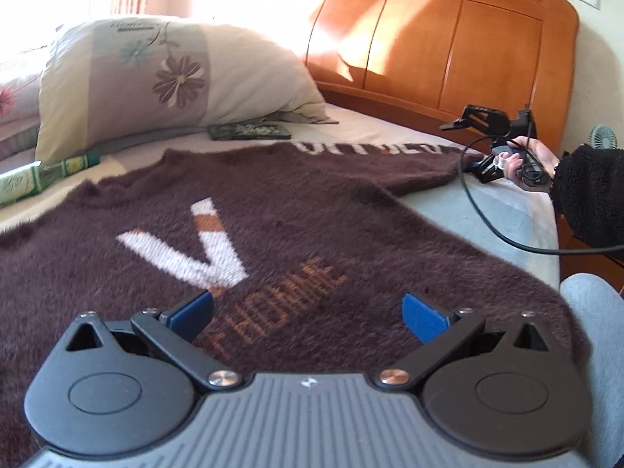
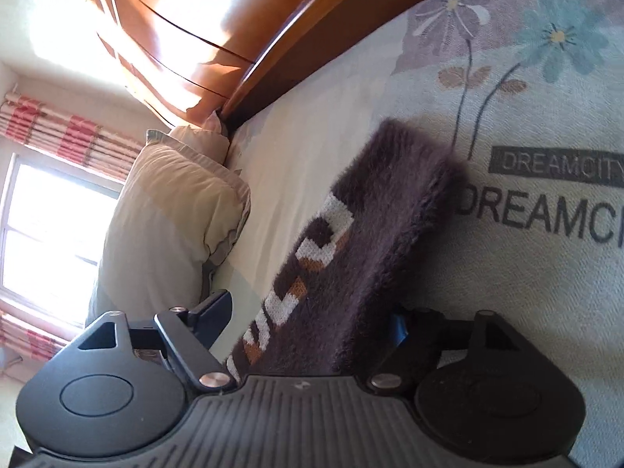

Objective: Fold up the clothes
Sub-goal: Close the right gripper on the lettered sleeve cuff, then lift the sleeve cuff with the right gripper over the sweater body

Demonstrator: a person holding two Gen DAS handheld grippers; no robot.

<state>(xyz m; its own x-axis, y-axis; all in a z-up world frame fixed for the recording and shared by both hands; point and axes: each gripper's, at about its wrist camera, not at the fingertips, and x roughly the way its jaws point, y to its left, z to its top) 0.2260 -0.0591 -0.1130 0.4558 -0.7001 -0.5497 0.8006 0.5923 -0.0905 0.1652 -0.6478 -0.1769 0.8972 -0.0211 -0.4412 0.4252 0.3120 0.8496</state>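
Note:
A fuzzy dark brown sweater (image 1: pixel 273 202) with a white V and orange lettering lies spread flat on the bed. My left gripper (image 1: pixel 308 304) hovers open over its lower body, with nothing between the blue pads. At the far right a hand holds my right gripper (image 1: pixel 485 167) at the end of the sweater's sleeve. In the right wrist view that sleeve (image 2: pixel 390 202) runs between the jaws of the right gripper (image 2: pixel 312 312). The left finger (image 2: pixel 212 312) stands clear of it with sheet showing between; the sleeve's edge partly hides the right finger. The jaws are open.
A floral pillow (image 1: pixel 156 78) and a wooden headboard (image 1: pixel 448 50) are at the bed's head. Green boxes (image 1: pixel 39 179) and a dark flat box (image 1: pixel 249 131) lie beside the sweater. A black cable (image 1: pixel 487 226) hangs over the bed edge. A grey-clad leg (image 1: pixel 600 331) is at right.

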